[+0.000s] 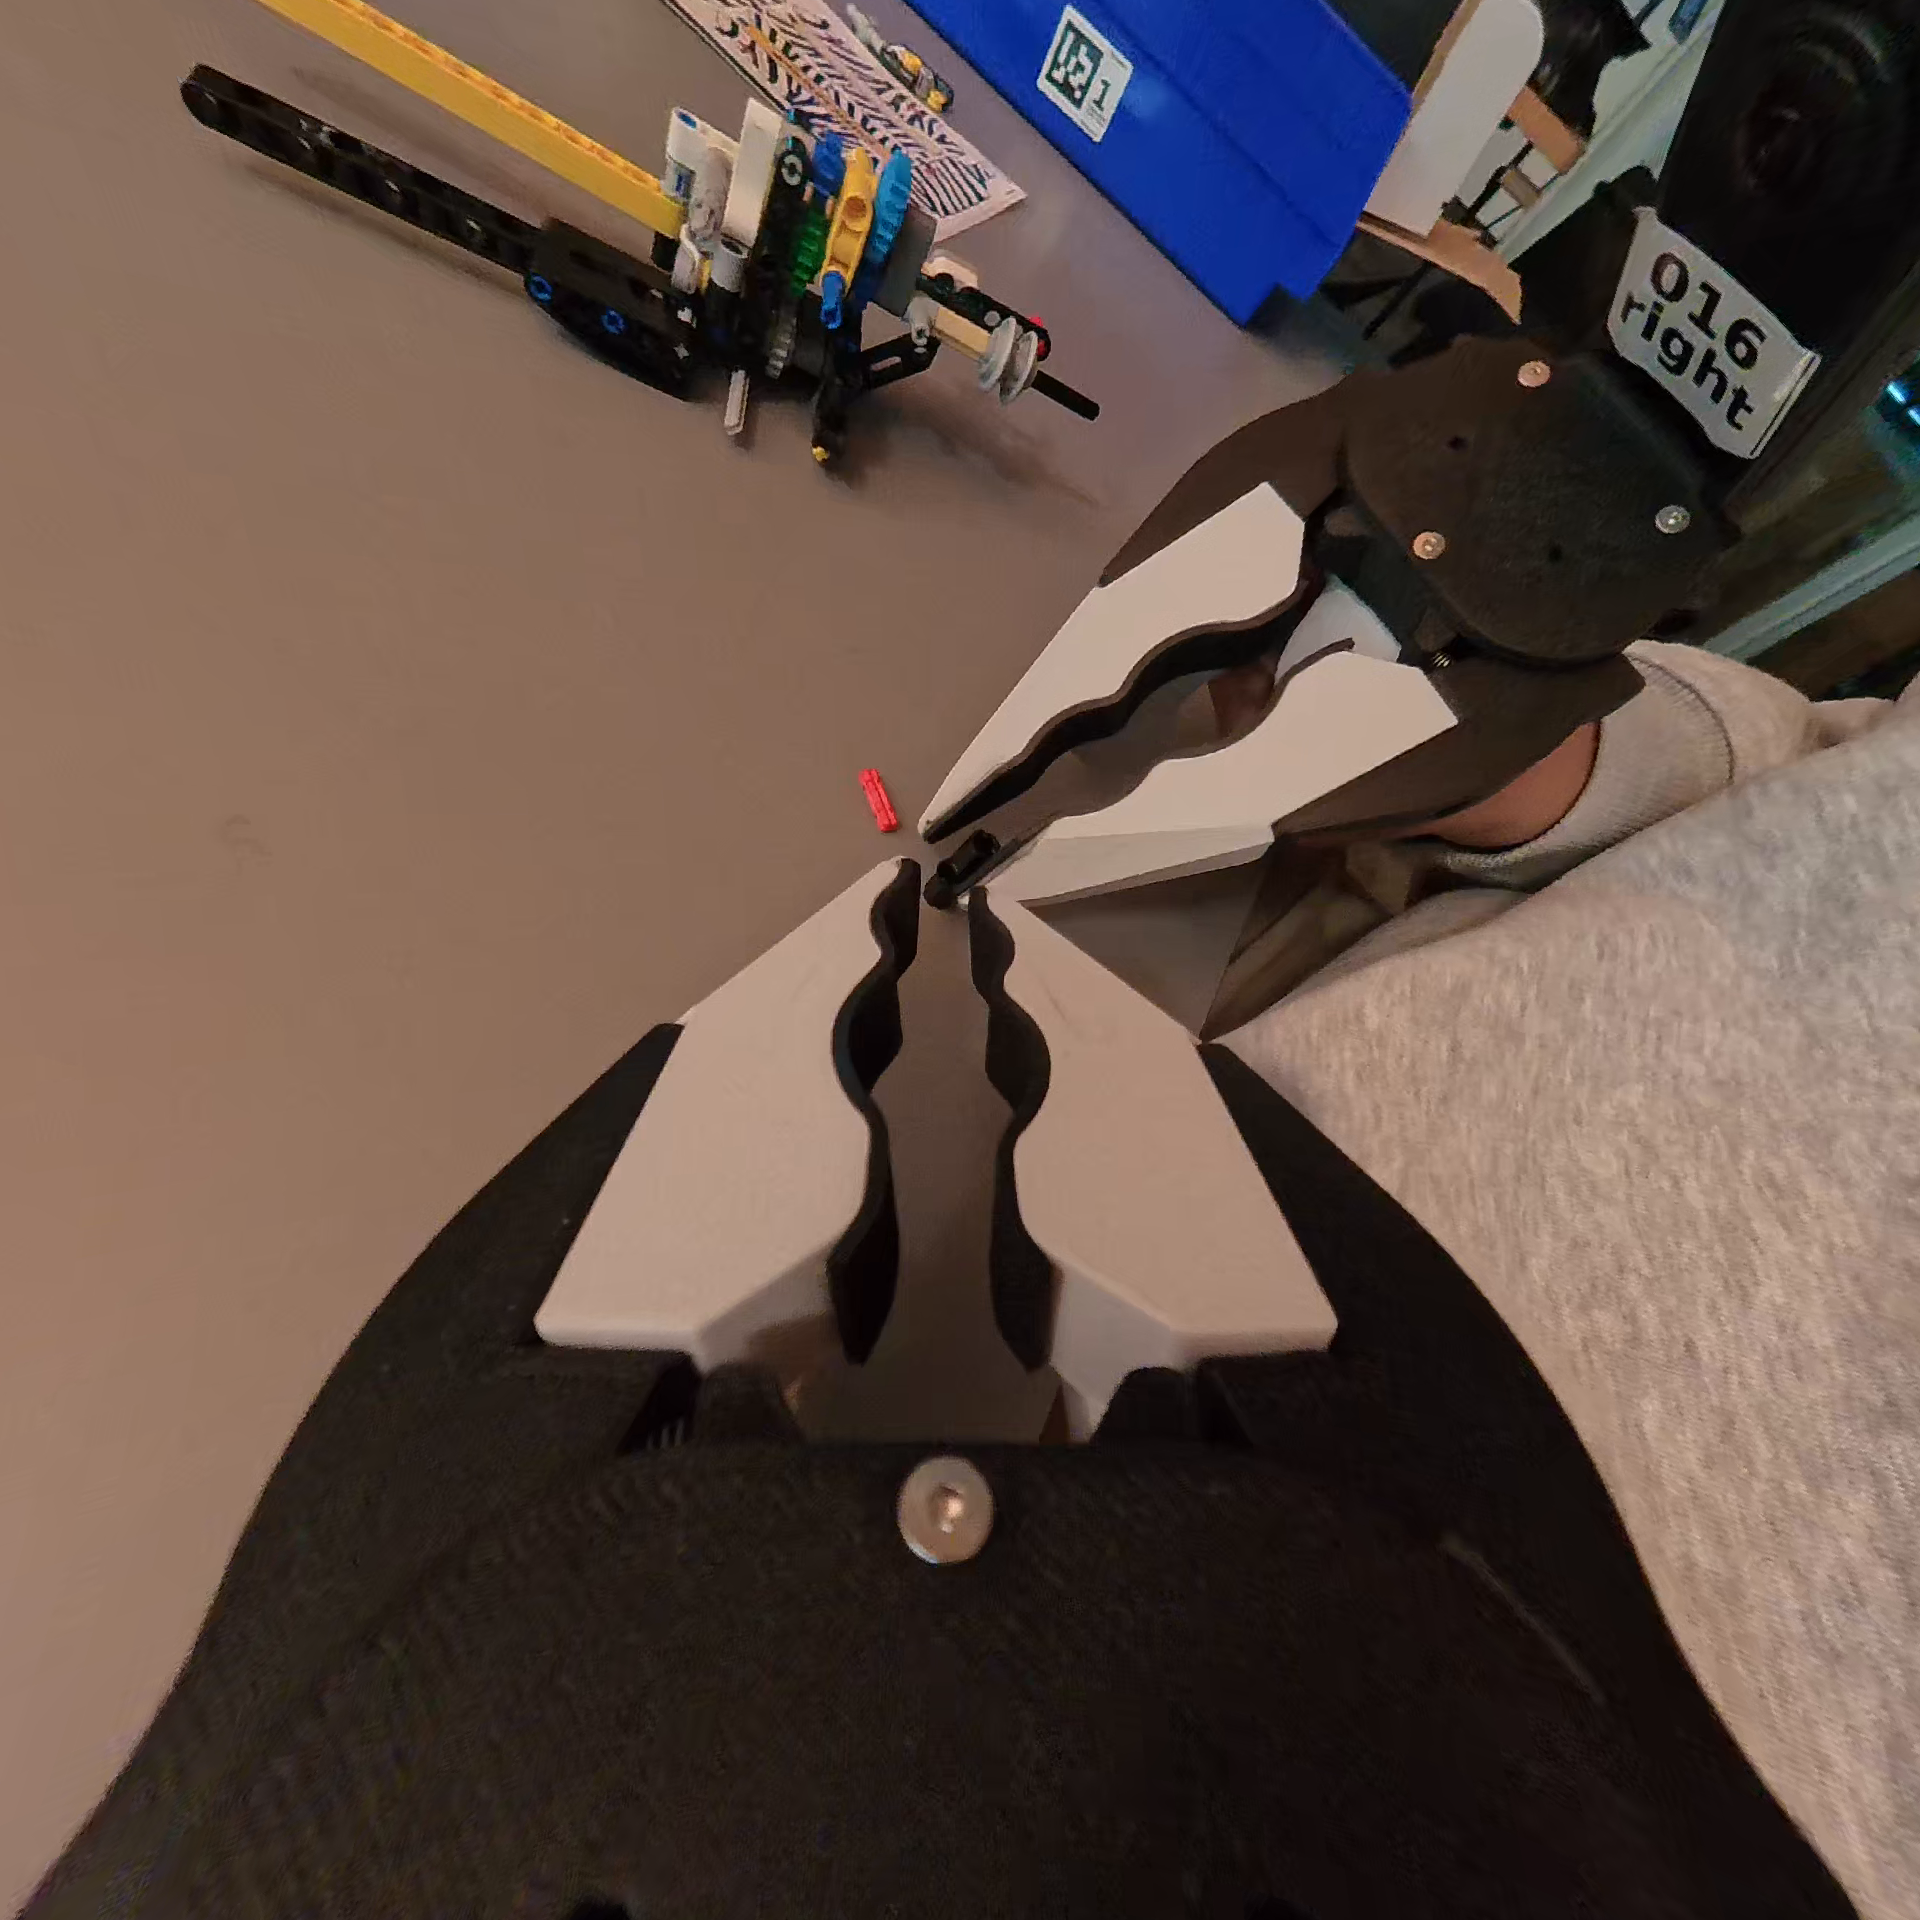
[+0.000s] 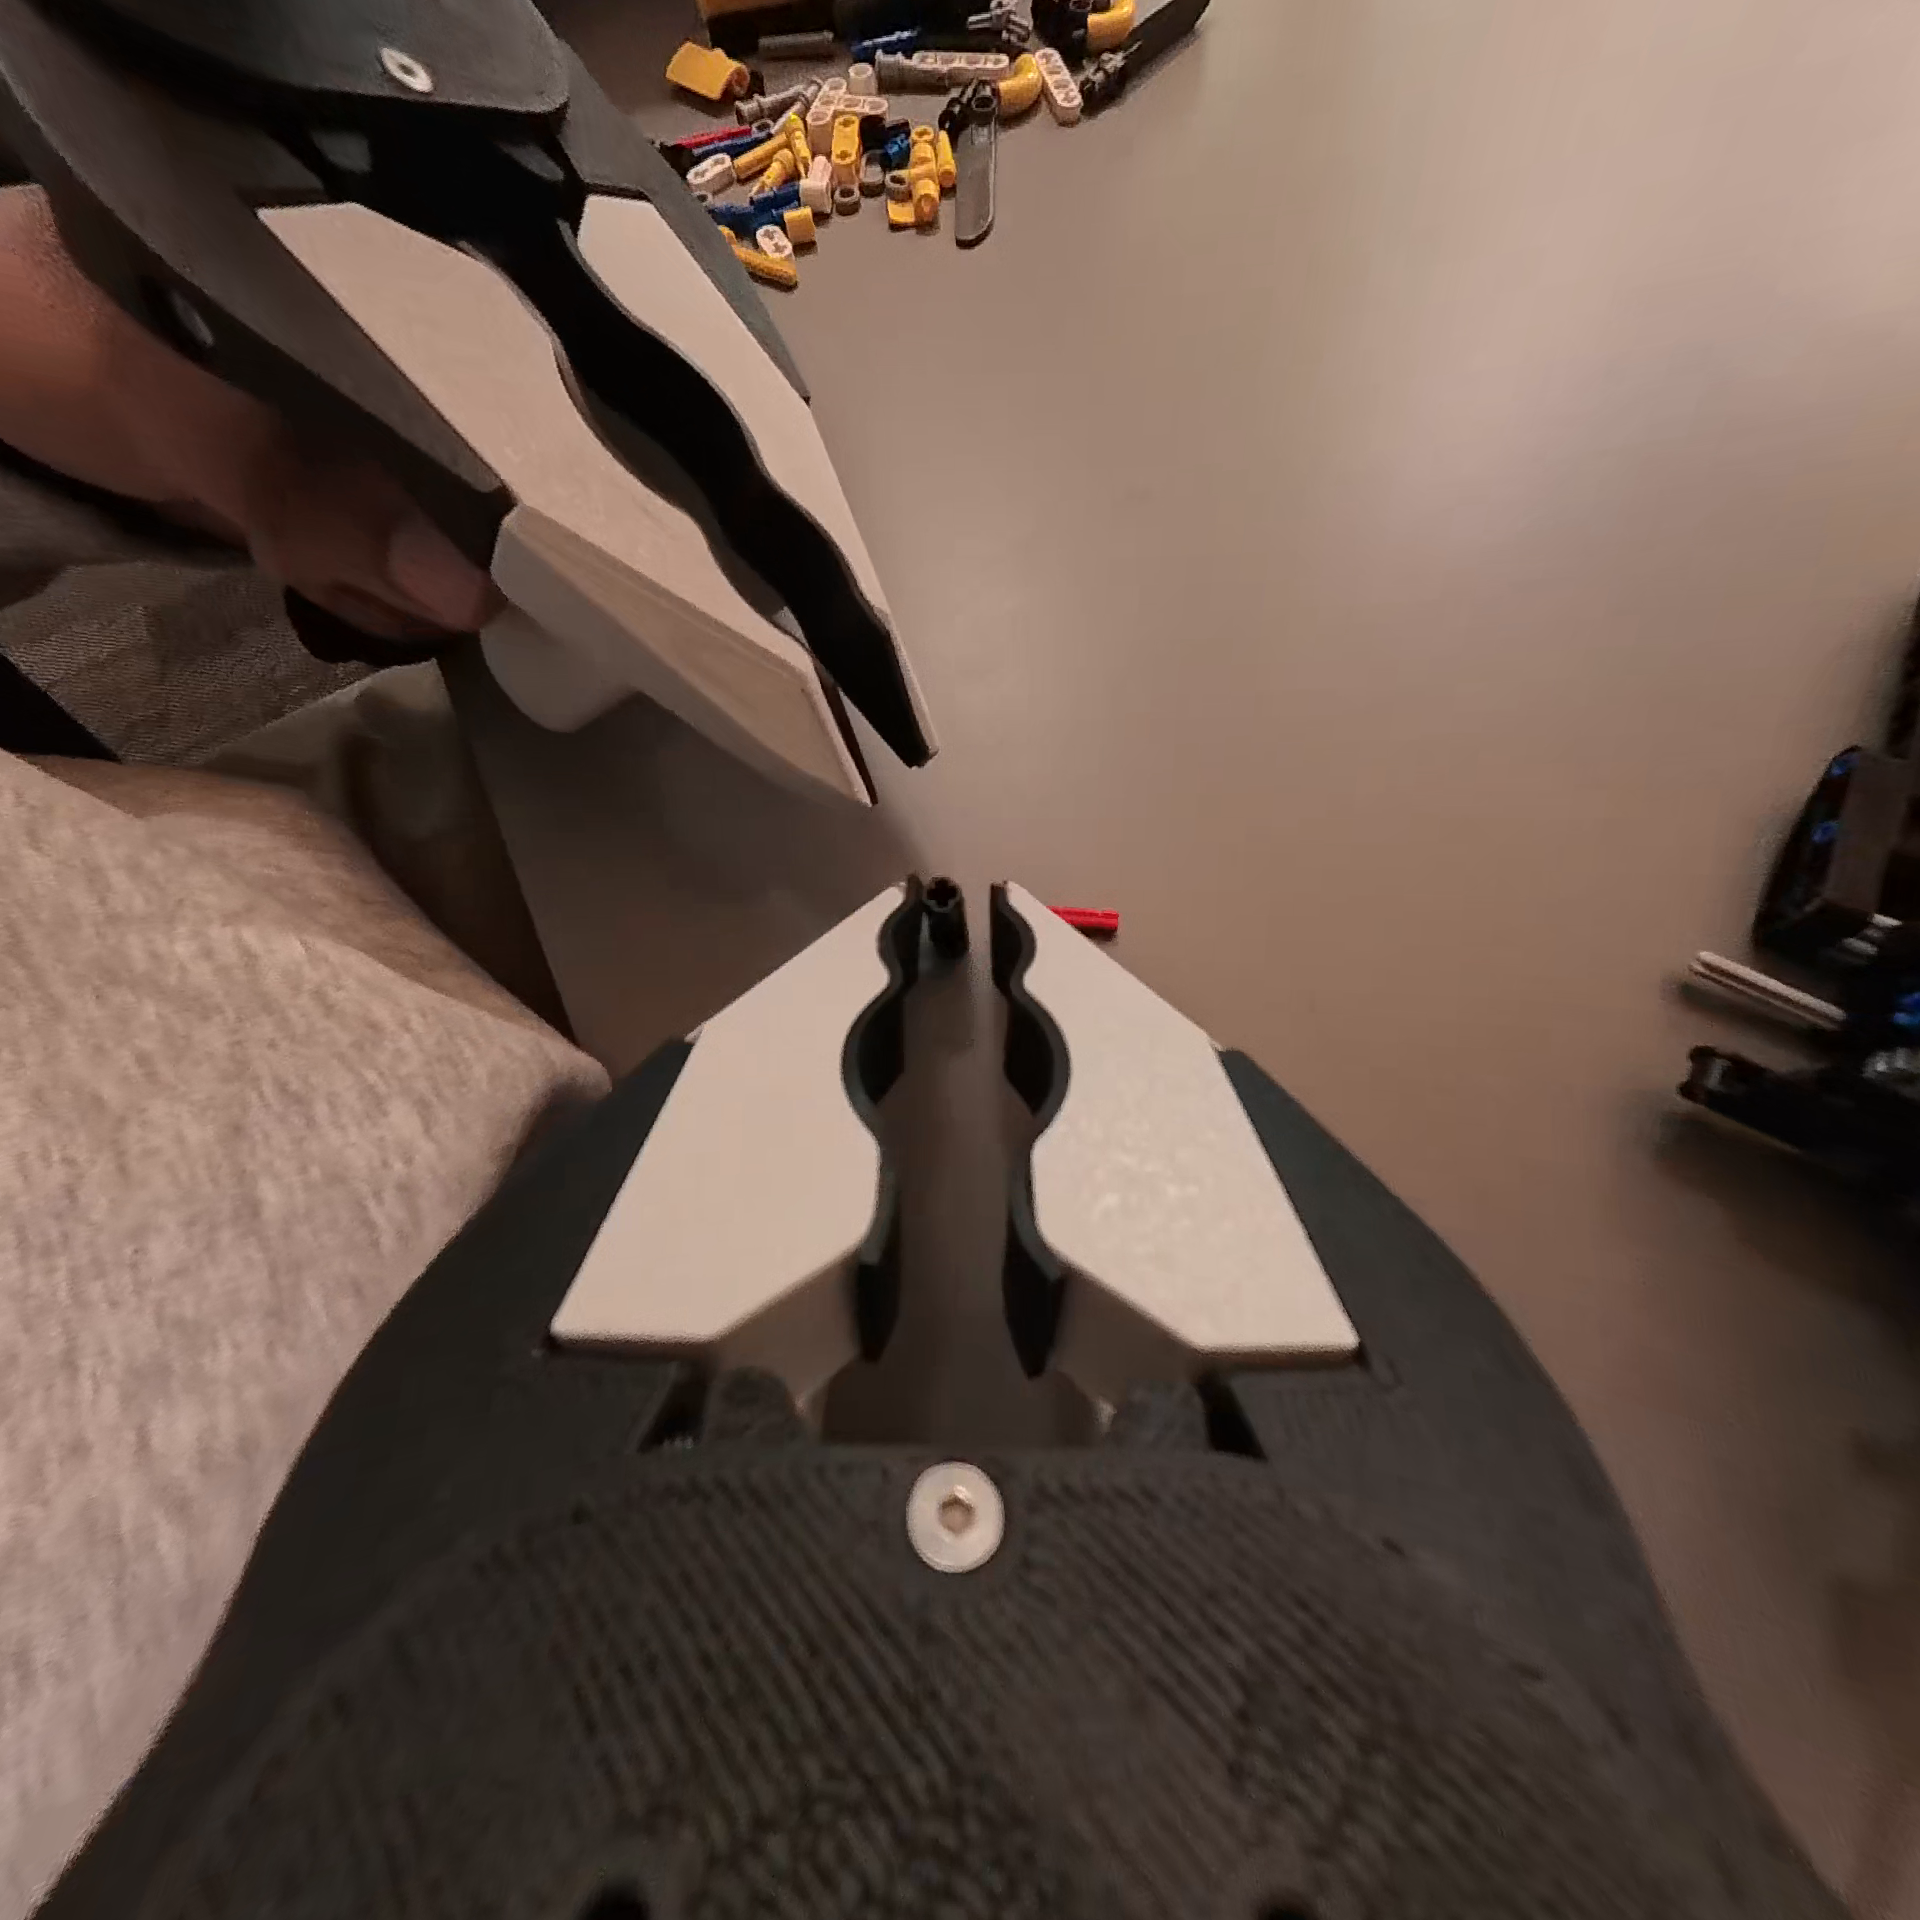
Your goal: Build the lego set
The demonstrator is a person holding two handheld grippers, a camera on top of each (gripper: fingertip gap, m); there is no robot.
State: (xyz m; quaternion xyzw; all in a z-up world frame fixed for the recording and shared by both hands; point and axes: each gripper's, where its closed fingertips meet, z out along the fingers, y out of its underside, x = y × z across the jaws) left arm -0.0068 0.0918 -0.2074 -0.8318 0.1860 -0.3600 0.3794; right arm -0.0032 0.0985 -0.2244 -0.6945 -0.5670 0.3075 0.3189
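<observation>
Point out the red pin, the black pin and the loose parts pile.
red pin (image 1: 879,800), left wrist view, mid-shaft
black pin (image 2: 943,914), right wrist view, its end face
parts pile (image 2: 831,166), right wrist view, middle of the heap

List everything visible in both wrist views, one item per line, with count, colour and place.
Black pin: one, black, at the right gripper's fingertips, against its left finger.
Red pin: one, red, lying on the table just beyond both grippers' tips.
Partly built model: one, black and yellow beams with blue, green and white parts, far on the table.
Loose pieces: a pile, mostly yellow, blue, grey and black, far on the table.
Printed sheet: one, white with dark pattern, behind the model.
Bin: one, blue, at the far edge.
Table: one, grey-brown.
Sleeve: light grey, on the person's arm.
Left gripper: one, black with white fingers, slightly open.
Right gripper: one, same build.
</observation>
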